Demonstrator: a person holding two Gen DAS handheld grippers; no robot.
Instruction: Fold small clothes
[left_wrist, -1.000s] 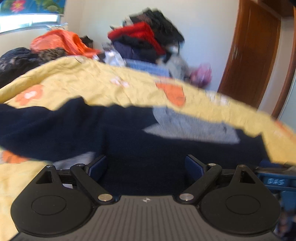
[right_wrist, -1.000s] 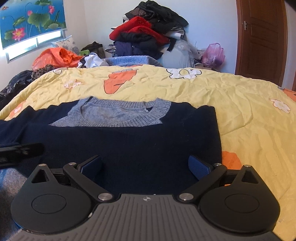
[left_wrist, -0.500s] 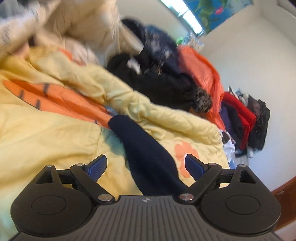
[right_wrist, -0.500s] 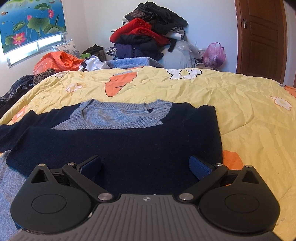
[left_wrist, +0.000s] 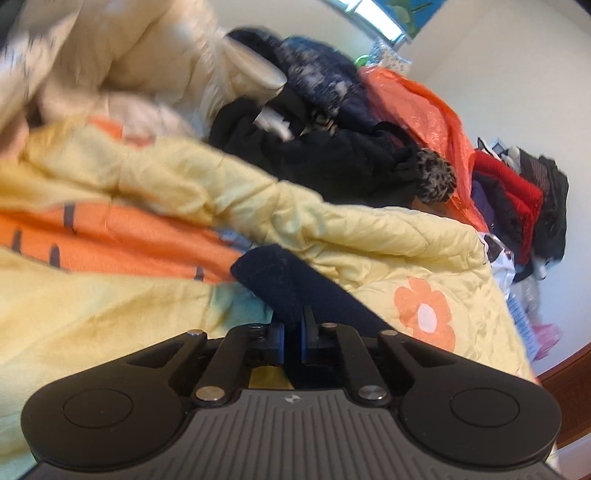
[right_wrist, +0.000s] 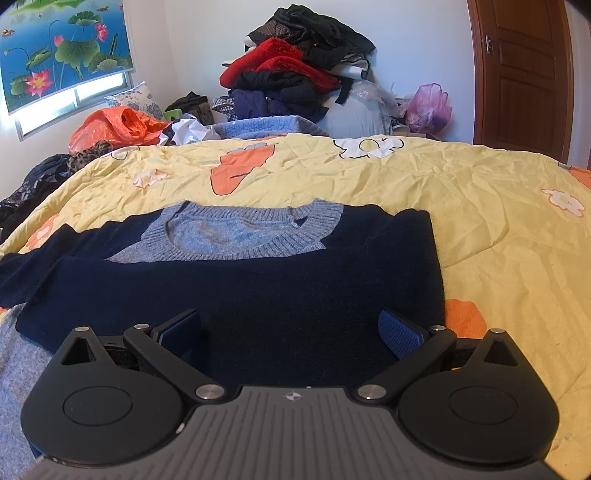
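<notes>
A small navy sweater (right_wrist: 258, 288) with a grey-blue knit collar (right_wrist: 243, 236) lies flat on the yellow quilt (right_wrist: 480, 206); its right sleeve is folded across the chest and its left sleeve reaches out to the left. My right gripper (right_wrist: 291, 332) is open and empty, low over the sweater's lower front. In the left wrist view my left gripper (left_wrist: 293, 332) is shut on the navy sleeve (left_wrist: 280, 280) near its cuff end, which lies on the quilt (left_wrist: 110, 314).
A pile of red, black and navy clothes (right_wrist: 295, 70) stands behind the bed, with an orange plastic bag (right_wrist: 114, 127) at the left and a pink bag (right_wrist: 430, 107) by the wooden door (right_wrist: 524, 74). Dark clothes (left_wrist: 332, 162) and a cream duvet (left_wrist: 110, 55) lie beyond the sleeve.
My left gripper has swung from over the sweater body out to the left sleeve and has shut on its end. My right gripper has stayed open and nearly still.
</notes>
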